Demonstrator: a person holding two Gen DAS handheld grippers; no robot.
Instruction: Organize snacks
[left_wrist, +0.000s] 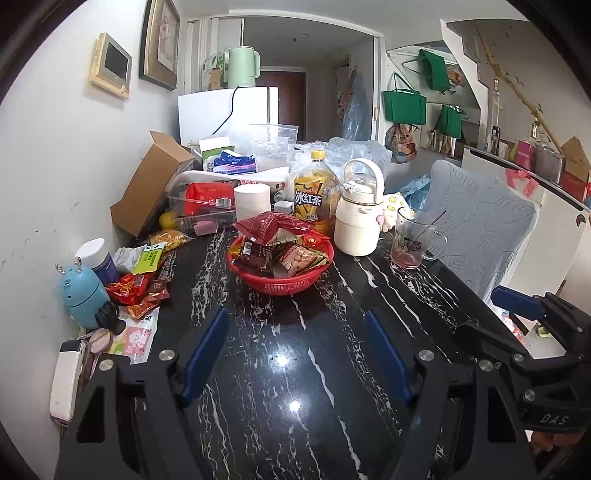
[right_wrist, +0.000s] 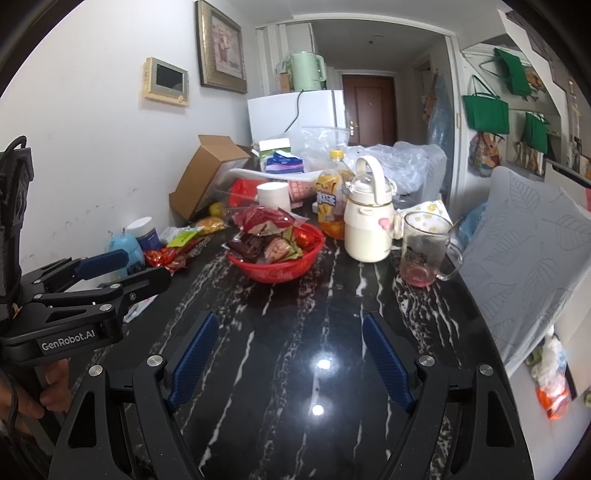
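Snack packets loose at left edge of frame, strung along the wall; red basket dead centre, ahead. Left gripper nearer the pile. Right gripper likewise: jaws apart, empty, over bare table.

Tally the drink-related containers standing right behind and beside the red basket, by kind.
Iced tea bottle: 1
White flask with handle: 1
Glass mug with spoon: 1
Total: 3
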